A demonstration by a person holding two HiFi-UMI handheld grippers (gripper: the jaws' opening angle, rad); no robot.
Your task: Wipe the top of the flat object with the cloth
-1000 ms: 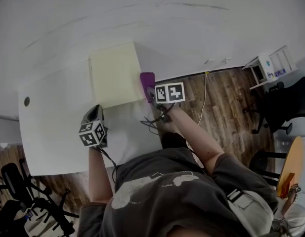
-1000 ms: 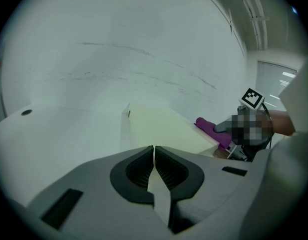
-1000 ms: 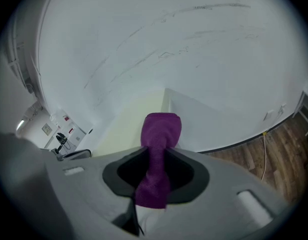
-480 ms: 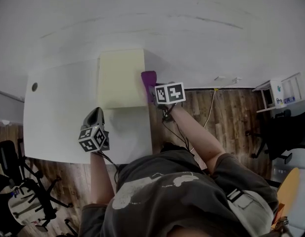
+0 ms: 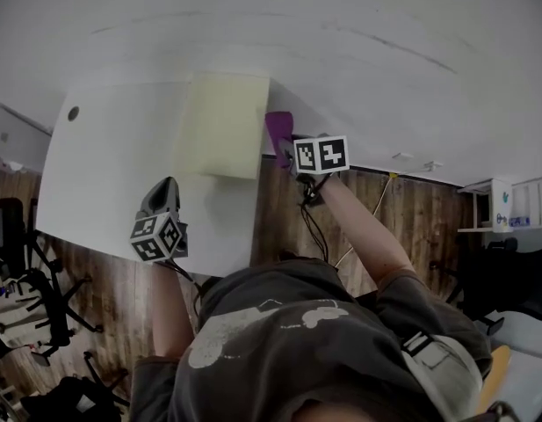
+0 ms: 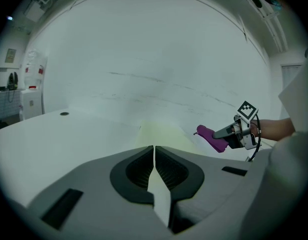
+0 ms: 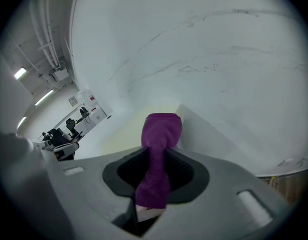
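my r gripper [image 5: 288,154] pinches the purple cloth [image 5: 278,130], just beside the right edge of the pale yellow flat board [image 5: 220,136]. l gripper [image 5: 162,199] jaws pressed together, empty, over near table [image 5: 104,183].

The left gripper [image 5: 166,188] hangs at 9 o'clock in the head view, its jaws pressed together on nothing and pointing toward 12, with the bare left forearm [image 5: 169,310] running back toward 6. The right gripper [image 5: 285,150] sits at 2 o'clock from it, farther forward on an outstretched right forearm [image 5: 360,229] slanting back toward 5, its jaws clamped on a purple cloth [image 5: 278,126] whose end sticks out beyond them
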